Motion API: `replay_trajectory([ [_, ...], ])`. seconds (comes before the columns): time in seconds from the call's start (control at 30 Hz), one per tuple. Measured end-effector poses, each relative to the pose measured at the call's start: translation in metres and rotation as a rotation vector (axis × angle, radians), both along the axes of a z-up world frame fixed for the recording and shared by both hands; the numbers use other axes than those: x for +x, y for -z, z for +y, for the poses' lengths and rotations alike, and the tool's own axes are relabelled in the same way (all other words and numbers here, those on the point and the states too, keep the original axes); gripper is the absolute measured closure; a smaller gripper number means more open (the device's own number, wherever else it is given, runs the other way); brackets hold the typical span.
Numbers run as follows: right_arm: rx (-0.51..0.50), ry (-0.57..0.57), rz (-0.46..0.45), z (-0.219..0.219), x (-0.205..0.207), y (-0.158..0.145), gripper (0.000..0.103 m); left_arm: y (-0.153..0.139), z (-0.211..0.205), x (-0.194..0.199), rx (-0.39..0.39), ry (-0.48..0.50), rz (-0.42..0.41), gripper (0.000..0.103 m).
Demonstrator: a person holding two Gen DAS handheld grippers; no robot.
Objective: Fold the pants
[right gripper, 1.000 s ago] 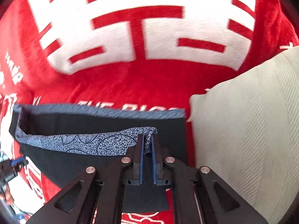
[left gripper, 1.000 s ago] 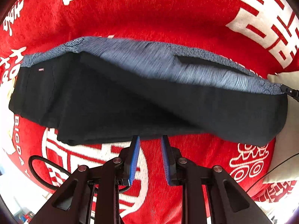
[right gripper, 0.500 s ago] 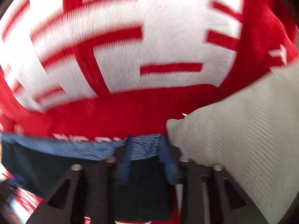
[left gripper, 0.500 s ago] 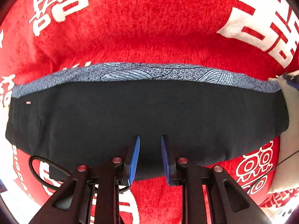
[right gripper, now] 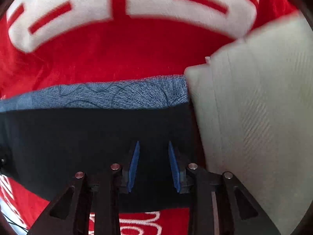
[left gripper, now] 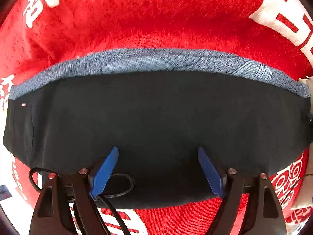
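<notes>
The pants [left gripper: 156,121] lie folded flat on the red blanket [left gripper: 156,19], patterned blue band along the far edge, right end touching a pale cushion [right gripper: 254,117]. My left gripper [left gripper: 158,150] hovers over their near middle with jaws spread wide, holding nothing. My right gripper [right gripper: 153,145] sits above their right end, jaws parted and empty.
</notes>
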State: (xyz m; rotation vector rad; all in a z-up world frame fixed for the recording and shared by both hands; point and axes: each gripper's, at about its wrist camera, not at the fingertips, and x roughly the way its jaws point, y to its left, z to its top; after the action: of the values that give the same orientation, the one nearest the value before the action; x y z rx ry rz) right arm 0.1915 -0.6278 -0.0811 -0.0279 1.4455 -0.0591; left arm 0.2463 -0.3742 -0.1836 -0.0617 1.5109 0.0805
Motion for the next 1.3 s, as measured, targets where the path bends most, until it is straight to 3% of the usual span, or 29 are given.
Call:
replay_trajectory([
  [0.1,-0.005,0.036,0.018,-0.001,-0.005,-0.015,0.071,-0.001,0.006,-0.005,0.001,-0.001,0.002,0.018],
  [0.3,0.048,0.085,0.033,0.019,-0.035,-0.040,0.056,-0.016,0.014,-0.020,0.019,-0.017,0.015,0.018],
  [0.47,0.102,0.087,0.058,0.053,-0.078,-0.051,0.054,-0.032,0.035,-0.031,0.046,-0.025,-0.003,0.018],
  [0.77,0.222,0.119,0.098,0.125,-0.130,-0.063,0.054,-0.062,0.134,-0.042,0.120,-0.099,-0.092,0.018],
  [1.0,0.445,0.147,0.109,0.214,-0.143,-0.065,0.054,-0.046,0.228,-0.045,0.191,-0.108,-0.094,0.018],
  [1.2,0.693,0.130,0.142,0.315,-0.139,-0.037,0.054,-0.024,0.313,-0.038,0.301,-0.097,-0.119,0.018],
  [1.3,0.755,0.125,0.161,0.365,-0.138,-0.011,0.054,-0.004,0.342,-0.039,0.326,-0.105,-0.087,0.018],
])
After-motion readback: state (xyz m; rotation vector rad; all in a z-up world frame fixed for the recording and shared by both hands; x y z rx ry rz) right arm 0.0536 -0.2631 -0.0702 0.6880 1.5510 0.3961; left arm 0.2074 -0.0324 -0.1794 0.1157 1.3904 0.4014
